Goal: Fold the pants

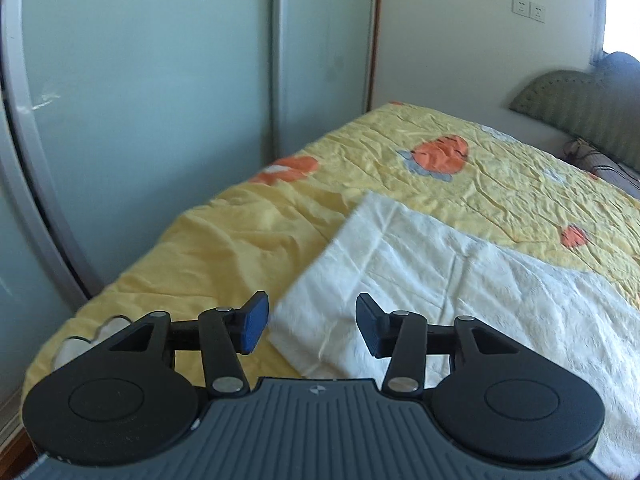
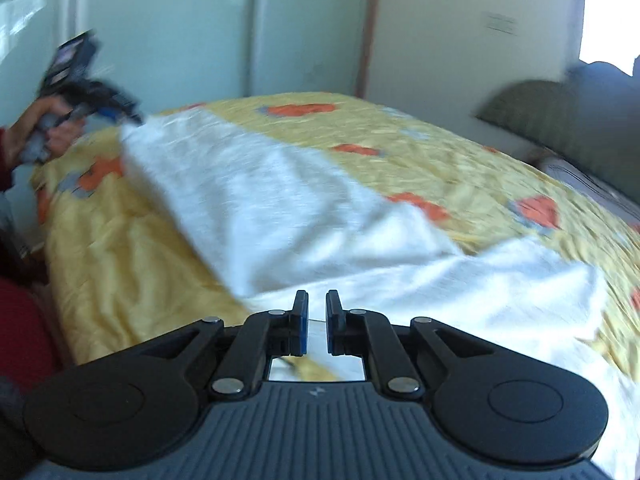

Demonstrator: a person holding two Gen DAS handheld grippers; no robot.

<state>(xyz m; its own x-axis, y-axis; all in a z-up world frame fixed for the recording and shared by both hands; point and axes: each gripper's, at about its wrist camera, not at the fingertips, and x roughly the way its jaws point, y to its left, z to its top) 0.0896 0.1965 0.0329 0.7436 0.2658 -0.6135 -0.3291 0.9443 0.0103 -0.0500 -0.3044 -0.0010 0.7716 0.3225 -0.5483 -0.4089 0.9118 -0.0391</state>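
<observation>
Left gripper (image 1: 312,324) tilts down over white pants (image 1: 460,280), jaws apart, empty. Right gripper (image 2: 317,322) angles down, jaws narrowly parted, gripping nothing.

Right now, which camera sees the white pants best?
The left wrist view: the white pants look sharp there, with seams and a folded corner clear. The right wrist view shows more of the white pants across the bed, but blurred.
</observation>
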